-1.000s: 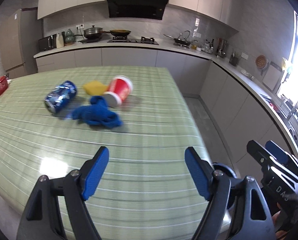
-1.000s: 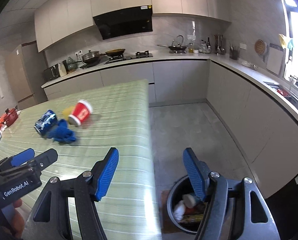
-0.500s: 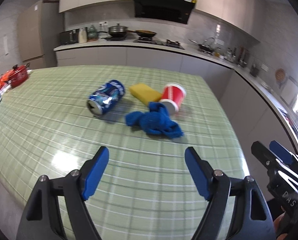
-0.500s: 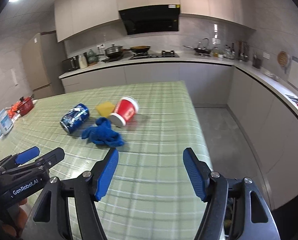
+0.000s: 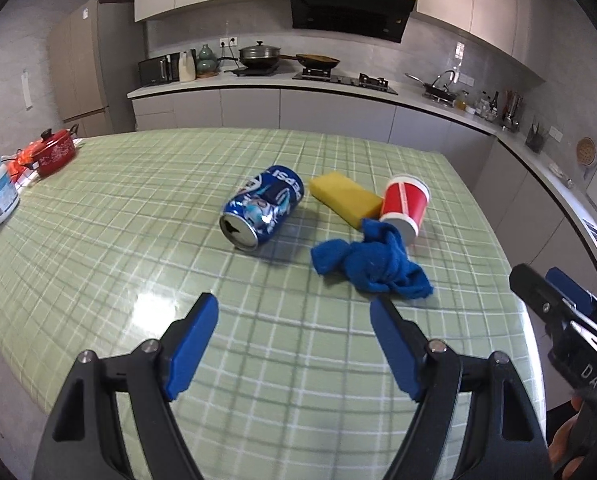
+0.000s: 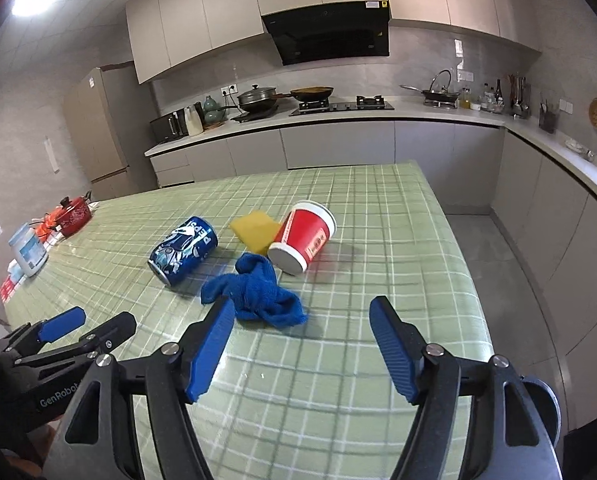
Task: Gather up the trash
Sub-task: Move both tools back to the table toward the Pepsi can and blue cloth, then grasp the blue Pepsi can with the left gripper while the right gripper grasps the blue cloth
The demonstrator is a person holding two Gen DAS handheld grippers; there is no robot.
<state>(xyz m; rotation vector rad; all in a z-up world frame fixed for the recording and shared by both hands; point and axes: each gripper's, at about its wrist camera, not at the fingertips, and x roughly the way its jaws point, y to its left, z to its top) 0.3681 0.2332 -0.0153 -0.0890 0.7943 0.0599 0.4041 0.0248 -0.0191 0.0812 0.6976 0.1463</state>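
Lining up on the trash

Both hand-held grippers, left (image 5: 294, 342) and right (image 6: 302, 346), hang open and empty; can (image 5: 263, 211) and cup (image 6: 303, 240) lie ahead, so reach next.

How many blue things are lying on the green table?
2. The blue can lies on its side near the middle of the table. The crumpled blue cloth lies to its right, touching the tipped red cup. Nothing else blue shows there.

both wrist views look forward over green table (image 5: 98, 240), left-side and right-side; share blue can (image 5: 263, 207).
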